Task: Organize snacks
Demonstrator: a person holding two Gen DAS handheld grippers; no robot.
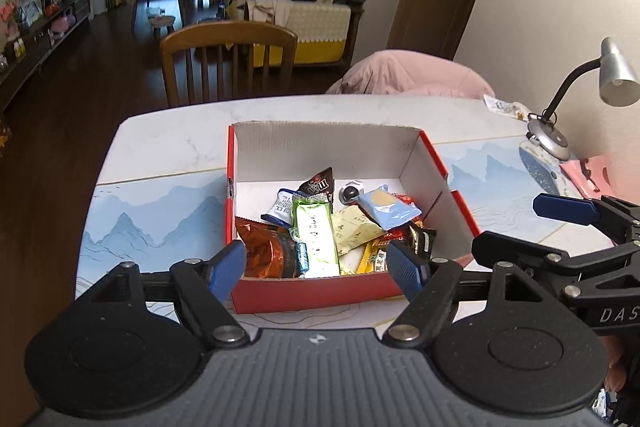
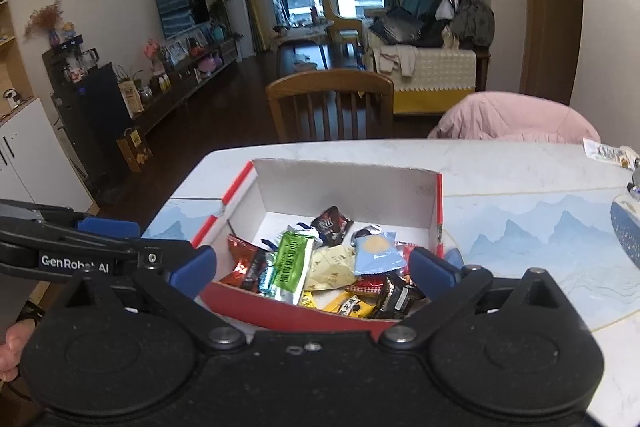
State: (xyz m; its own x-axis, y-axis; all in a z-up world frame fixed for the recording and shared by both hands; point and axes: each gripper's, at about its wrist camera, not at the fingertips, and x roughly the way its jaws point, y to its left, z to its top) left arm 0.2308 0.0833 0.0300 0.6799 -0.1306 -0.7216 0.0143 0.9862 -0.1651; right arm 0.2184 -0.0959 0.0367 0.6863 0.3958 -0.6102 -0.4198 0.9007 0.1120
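Lower snacks in the red box (image 1: 316,291) buried under the green packet (image 1: 316,235) and blue packet (image 1: 386,207); kinds not determinable. Print on every wrapper too small to read. Near ends of bottom packets hidden behind the front wall. Desk lamp (image 1: 616,75) and pink bag (image 1: 588,175) cut off at right edge. Hand (image 2: 12,347) cropped at left edge. Small packet (image 2: 608,151) at table's far corner partly cut off, contents unclear.
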